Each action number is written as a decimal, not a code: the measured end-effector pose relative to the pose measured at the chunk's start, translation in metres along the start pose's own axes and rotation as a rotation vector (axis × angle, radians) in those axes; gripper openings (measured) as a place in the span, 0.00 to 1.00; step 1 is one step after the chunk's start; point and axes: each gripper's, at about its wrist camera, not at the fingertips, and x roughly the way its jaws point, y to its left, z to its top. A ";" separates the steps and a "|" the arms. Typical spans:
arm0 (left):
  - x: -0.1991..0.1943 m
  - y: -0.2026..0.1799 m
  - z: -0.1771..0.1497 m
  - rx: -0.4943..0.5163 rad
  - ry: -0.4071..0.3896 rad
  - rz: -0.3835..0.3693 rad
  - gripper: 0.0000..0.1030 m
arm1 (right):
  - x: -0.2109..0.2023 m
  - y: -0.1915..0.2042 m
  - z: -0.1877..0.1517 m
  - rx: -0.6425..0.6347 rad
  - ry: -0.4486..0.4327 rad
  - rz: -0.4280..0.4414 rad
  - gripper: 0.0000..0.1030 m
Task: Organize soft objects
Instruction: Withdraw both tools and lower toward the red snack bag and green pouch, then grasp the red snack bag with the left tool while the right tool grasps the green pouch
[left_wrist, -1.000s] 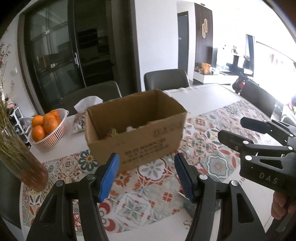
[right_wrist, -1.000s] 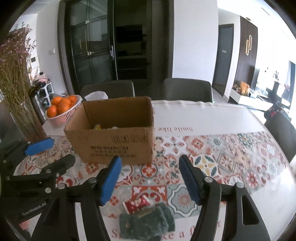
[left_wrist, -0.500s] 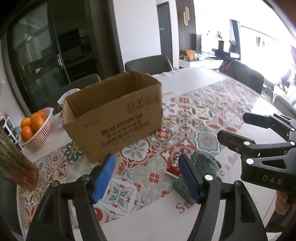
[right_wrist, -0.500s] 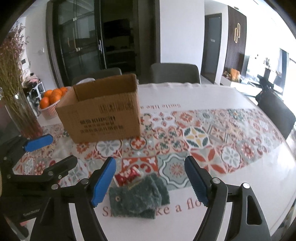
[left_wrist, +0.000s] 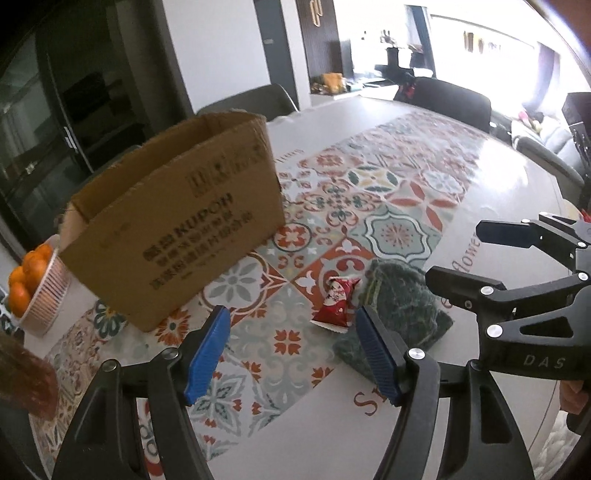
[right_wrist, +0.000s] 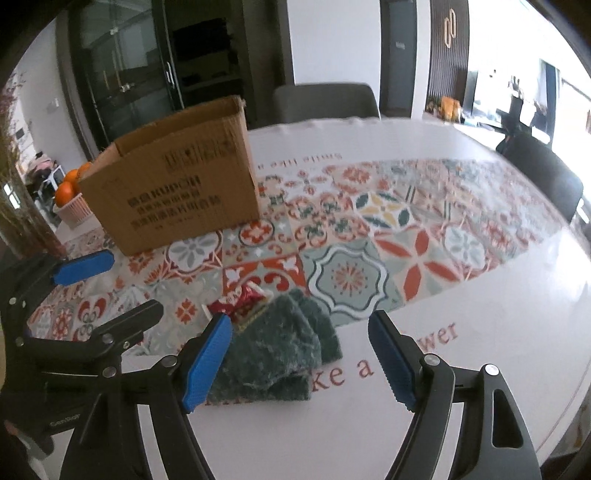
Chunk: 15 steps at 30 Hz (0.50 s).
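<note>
A dark green knitted cloth (right_wrist: 280, 350) lies folded on the table, and a red snack packet (right_wrist: 240, 301) touches its far left corner. My right gripper (right_wrist: 299, 362) hovers open just above and in front of the cloth, its pads clear of it. In the left wrist view the packet (left_wrist: 336, 301) and the cloth (left_wrist: 402, 314) lie just beyond my open, empty left gripper (left_wrist: 291, 350). My right gripper (left_wrist: 480, 258) shows on the right. Further back stands an open cardboard box (left_wrist: 173, 236), also seen in the right wrist view (right_wrist: 177, 184); its inside is hidden.
A basket of oranges (left_wrist: 33, 291) sits left of the box. A vase of dried stems (right_wrist: 22, 206) stands at the far left. Grey chairs (right_wrist: 325, 99) ring the round table (right_wrist: 406, 424), which carries a patterned cloth. My left gripper (right_wrist: 110, 291) shows at the left.
Both grippers have come down and tilted toward the table, and their jaws stand wider. The green cloth and the packet now lie close in front. The box's inside has dropped out of sight.
</note>
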 end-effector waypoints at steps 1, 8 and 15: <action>0.004 0.000 0.000 0.004 0.006 -0.010 0.68 | 0.003 -0.001 -0.001 0.009 0.011 0.003 0.75; 0.032 0.001 -0.003 0.020 0.044 -0.075 0.66 | 0.026 -0.005 -0.006 0.031 0.051 -0.003 0.75; 0.055 0.001 -0.001 0.002 0.066 -0.127 0.66 | 0.041 -0.007 -0.003 0.045 0.070 0.048 0.71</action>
